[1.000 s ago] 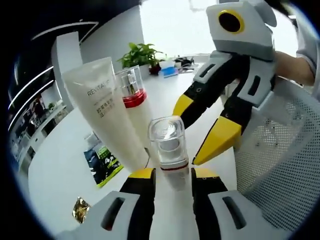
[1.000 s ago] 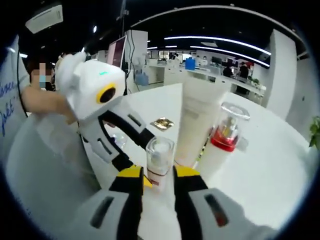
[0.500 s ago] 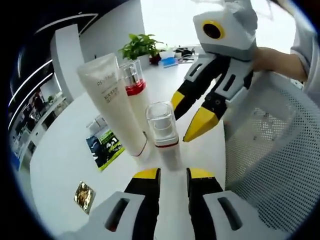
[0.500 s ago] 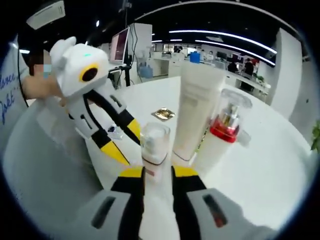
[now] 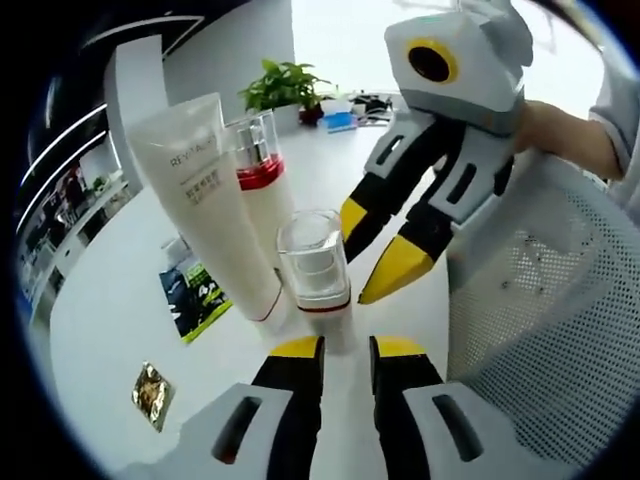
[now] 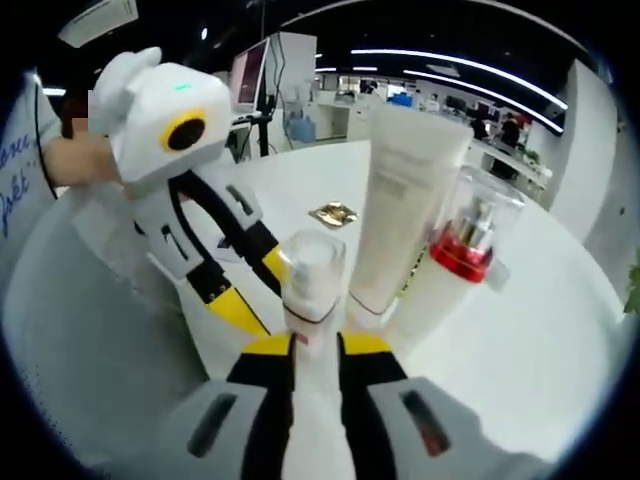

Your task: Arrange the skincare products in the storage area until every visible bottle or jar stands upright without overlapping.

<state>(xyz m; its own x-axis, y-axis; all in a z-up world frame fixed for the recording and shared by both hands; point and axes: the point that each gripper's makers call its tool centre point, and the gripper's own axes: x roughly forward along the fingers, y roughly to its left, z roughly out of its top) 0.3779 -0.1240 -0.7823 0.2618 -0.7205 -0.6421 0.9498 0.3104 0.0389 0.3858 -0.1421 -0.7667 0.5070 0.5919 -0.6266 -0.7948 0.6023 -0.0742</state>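
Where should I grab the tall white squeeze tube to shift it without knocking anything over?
Take the tall white squeeze tube low on its body, just above the cap it stands on, coming from its open side facing the foil sachet. The flat wide top offers little purchase, and the red-collared pump bottle and small clear-capped bottle crowd the other side.

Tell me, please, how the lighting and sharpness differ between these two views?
Left gripper view: a bright window washes out the top, while the white tube stays sharp. Right gripper view: dim ceiling with glaring light strips, and the small clear-capped bottle looks blurred.
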